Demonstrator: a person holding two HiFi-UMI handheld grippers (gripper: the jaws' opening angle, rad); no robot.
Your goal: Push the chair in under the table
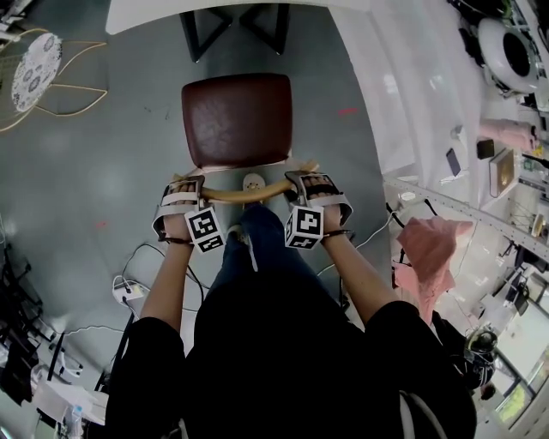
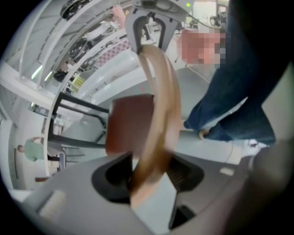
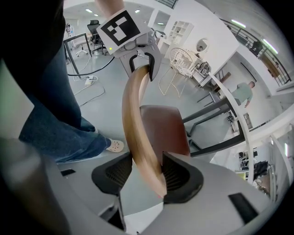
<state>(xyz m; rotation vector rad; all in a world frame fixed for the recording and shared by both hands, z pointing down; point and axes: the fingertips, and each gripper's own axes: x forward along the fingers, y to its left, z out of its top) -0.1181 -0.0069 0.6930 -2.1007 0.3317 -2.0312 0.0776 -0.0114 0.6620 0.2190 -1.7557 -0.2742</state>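
Left gripper (image 1: 184, 185) and right gripper (image 1: 314, 182) each have fingers clamped on the chair's (image 1: 236, 120) curved rail (image 1: 225, 195), seat standing just short of the desk (image 1: 171, 13); I would push both ends evenly and level, so it runs straight under.

We are seeing a smooth grey floor (image 1: 103, 171); a gold wire chair with a round patterned cushion (image 1: 34, 73) is standing at its far left edge.
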